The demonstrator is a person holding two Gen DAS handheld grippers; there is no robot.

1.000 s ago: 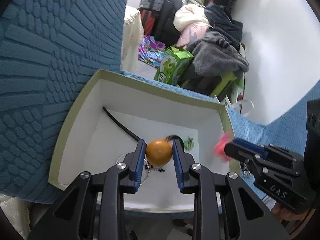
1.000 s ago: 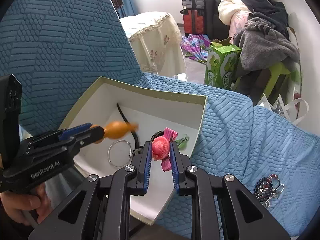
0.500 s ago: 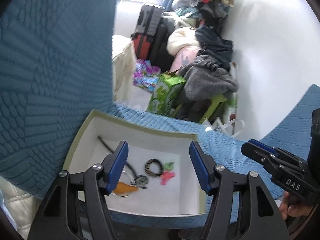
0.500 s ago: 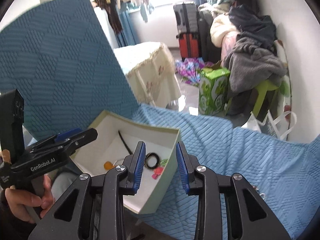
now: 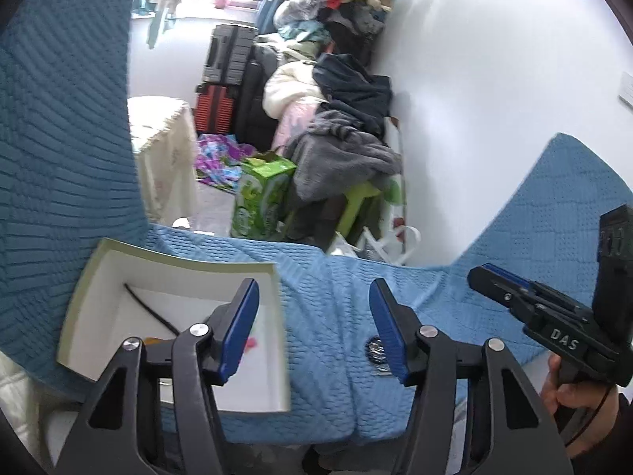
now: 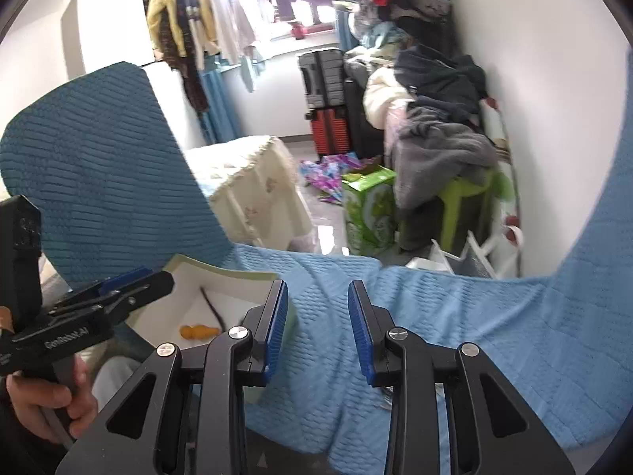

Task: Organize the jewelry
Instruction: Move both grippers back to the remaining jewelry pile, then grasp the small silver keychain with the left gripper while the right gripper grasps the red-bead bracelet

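Note:
A white box with a green rim [image 5: 178, 265] lies on the blue quilted cover [image 5: 336, 277]. Inside it I see a black cord [image 5: 150, 308], an orange piece [image 6: 198, 331] and a pink piece [image 5: 251, 343]. My left gripper [image 5: 314, 301] hangs above the box's right edge; its jaws are closing with nothing between them. My right gripper [image 6: 318, 297] is open and empty over the cover, right of the box [image 6: 221, 271]. A small heap of beaded bracelets [image 5: 376, 350] lies on the cover, partly hidden behind my left gripper's right finger.
Beyond the cover's far edge stand a green carton [image 5: 261, 198], a green stool under a pile of clothes [image 5: 344, 150], suitcases [image 6: 324, 91] and a low table with a cream cloth [image 6: 253, 182]. A hand [image 6: 43, 399] holds the left gripper's handle.
Both grippers let go of their pieces, orange from the left and pink from the right, which now lie in the box. Both have risen and drawn back and to the right.

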